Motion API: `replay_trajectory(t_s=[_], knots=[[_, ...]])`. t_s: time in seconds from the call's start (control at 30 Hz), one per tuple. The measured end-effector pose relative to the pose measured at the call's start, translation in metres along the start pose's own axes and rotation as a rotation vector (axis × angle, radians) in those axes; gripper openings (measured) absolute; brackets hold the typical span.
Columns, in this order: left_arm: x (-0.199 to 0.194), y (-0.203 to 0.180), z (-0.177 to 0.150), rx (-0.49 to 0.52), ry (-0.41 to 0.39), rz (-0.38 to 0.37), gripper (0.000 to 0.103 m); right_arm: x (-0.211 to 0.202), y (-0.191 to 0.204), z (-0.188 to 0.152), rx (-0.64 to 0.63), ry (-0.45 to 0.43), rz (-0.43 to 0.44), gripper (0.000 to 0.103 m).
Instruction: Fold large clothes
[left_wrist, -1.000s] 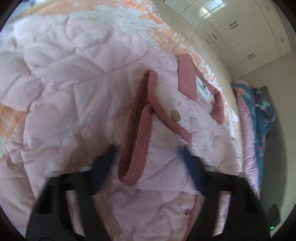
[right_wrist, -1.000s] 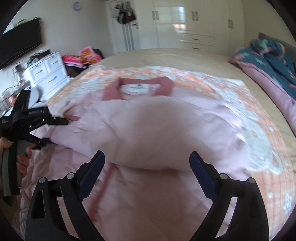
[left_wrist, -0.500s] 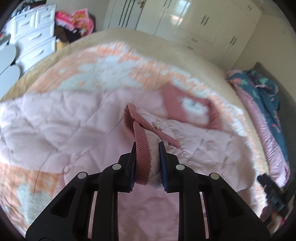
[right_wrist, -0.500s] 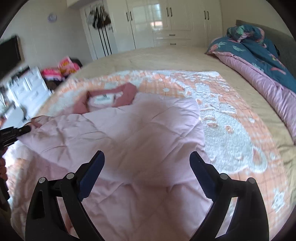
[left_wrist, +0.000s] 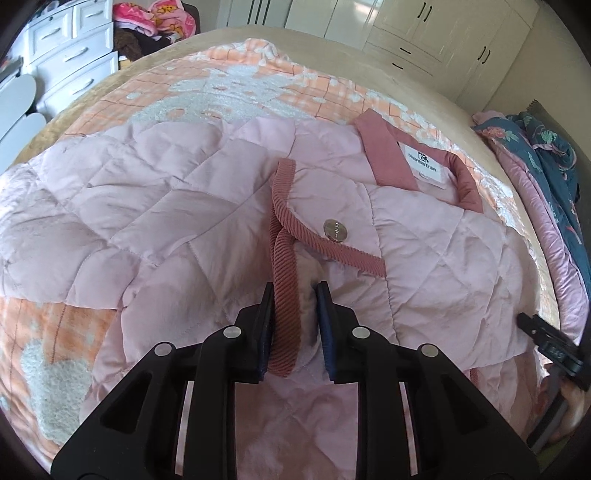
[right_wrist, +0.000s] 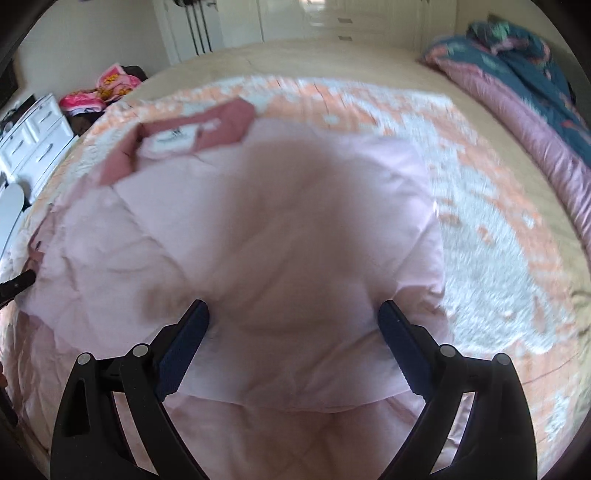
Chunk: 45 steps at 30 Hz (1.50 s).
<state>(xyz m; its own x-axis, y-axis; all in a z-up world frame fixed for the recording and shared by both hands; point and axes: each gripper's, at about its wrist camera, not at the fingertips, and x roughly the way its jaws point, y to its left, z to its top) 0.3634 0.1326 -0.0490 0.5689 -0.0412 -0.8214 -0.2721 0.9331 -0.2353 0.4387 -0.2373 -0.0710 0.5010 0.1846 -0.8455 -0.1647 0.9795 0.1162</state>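
A pale pink quilted jacket (left_wrist: 192, 206) lies spread on the bed, its dark pink collar (left_wrist: 388, 155) and white label at the far end. My left gripper (left_wrist: 295, 295) is shut on the jacket's ribbed dark pink cuff (left_wrist: 284, 295), next to a metal snap button (left_wrist: 335, 230). In the right wrist view the jacket (right_wrist: 280, 229) fills the middle, blurred. My right gripper (right_wrist: 293, 317) is open, its jaws wide apart over a folded part of the jacket. The right gripper also shows at the left wrist view's right edge (left_wrist: 550, 343).
An orange and white blanket (left_wrist: 229, 85) covers the bed under the jacket. A rolled teal and pink duvet (right_wrist: 524, 81) lies along the bed's right side. White drawers (left_wrist: 70, 48) and a pile of bright clothes (left_wrist: 155, 18) stand at the left. White wardrobes (left_wrist: 424, 33) line the far wall.
My left gripper closed on the ribbed cuff and has lifted it slightly over the jacket. My right gripper stayed open and moved closer over the jacket, the view now blurred.
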Motion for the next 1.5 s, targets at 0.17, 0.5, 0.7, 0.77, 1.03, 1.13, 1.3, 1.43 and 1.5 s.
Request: replay_trajectory(t_s=[0.17,0.5,0.7,0.77,1.03,1.13,1.3,1.43,1.5], knots=[[0.004,-0.003,-0.002,-0.002,0.012,0.005,0.017,0.009,-0.002,-0.005,0.014,-0.006,-0.005,0.093],[-0.027,-0.007,0.0,0.034,-0.02,0.012,0.06,-0.047,0.004,-0.024,0.052,-0.1,0.053,0.094],[-0.054,-0.008,-0.003,0.028,-0.046,-0.011,0.094,-0.079,0.014,-0.033,0.053,-0.138,0.075,0.099],[-0.061,-0.007,-0.005,0.022,-0.052,-0.018,0.094,-0.089,0.02,-0.034,0.047,-0.146,0.077,0.099],[-0.087,0.006,-0.017,0.016,-0.111,0.066,0.094,-0.117,0.053,-0.041,0.006,-0.174,0.108,0.099],[-0.096,0.018,-0.021,-0.004,-0.126,0.079,0.094,-0.127,0.069,-0.042,-0.022,-0.187,0.118,0.099],[-0.106,0.044,-0.028,-0.049,-0.126,0.083,0.094,-0.137,0.098,-0.043,-0.072,-0.204,0.126,0.099],[-0.111,0.062,-0.032,-0.081,-0.129,0.091,0.094,-0.141,0.124,-0.045,-0.113,-0.203,0.147,0.099],[-0.114,0.072,-0.034,-0.092,-0.132,0.095,0.094,-0.142,0.139,-0.046,-0.132,-0.202,0.157,0.099]])
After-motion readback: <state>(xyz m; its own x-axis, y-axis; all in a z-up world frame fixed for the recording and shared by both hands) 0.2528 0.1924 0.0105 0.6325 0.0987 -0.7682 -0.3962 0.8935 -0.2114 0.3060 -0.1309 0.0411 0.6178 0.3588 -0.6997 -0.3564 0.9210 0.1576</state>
